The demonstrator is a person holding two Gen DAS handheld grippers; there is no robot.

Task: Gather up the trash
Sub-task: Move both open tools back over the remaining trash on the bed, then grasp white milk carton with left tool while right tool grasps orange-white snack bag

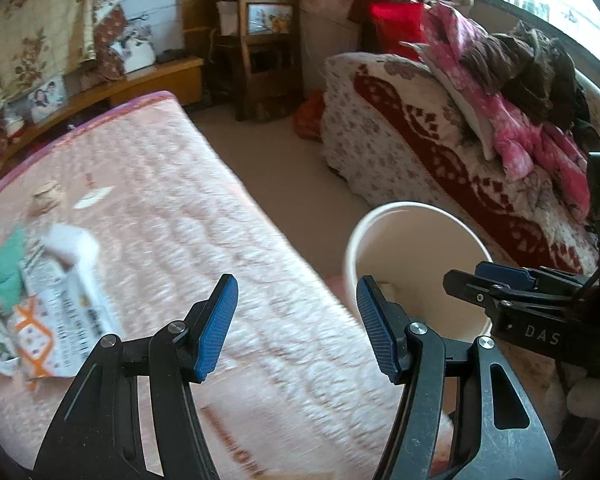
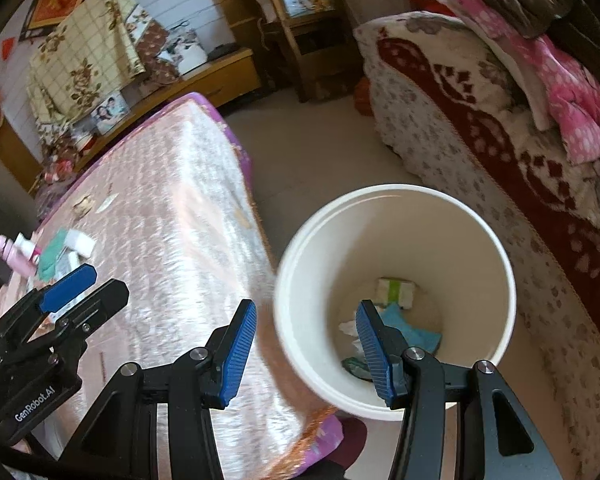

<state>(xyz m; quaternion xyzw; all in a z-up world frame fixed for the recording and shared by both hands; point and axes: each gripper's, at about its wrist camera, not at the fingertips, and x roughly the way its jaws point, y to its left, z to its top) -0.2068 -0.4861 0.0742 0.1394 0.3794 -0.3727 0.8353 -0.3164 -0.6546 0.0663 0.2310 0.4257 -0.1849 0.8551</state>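
left gripper (image 1: 296, 330) being held spread, empty, over pink quilted bed cover (image 1: 172, 248) | right gripper (image 2: 306, 354) being held spread, empty, above round white plastic bucket (image 2: 496, 248) | scraps lying inside

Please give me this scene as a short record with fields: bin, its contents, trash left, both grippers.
bin: white bucket on the floor beside the bed
contents: small box, blue scrap, other bits
trash left: papers and wrappers on the bed, far end
left gripper: open, empty
right gripper: open, empty, above the bucket's rim
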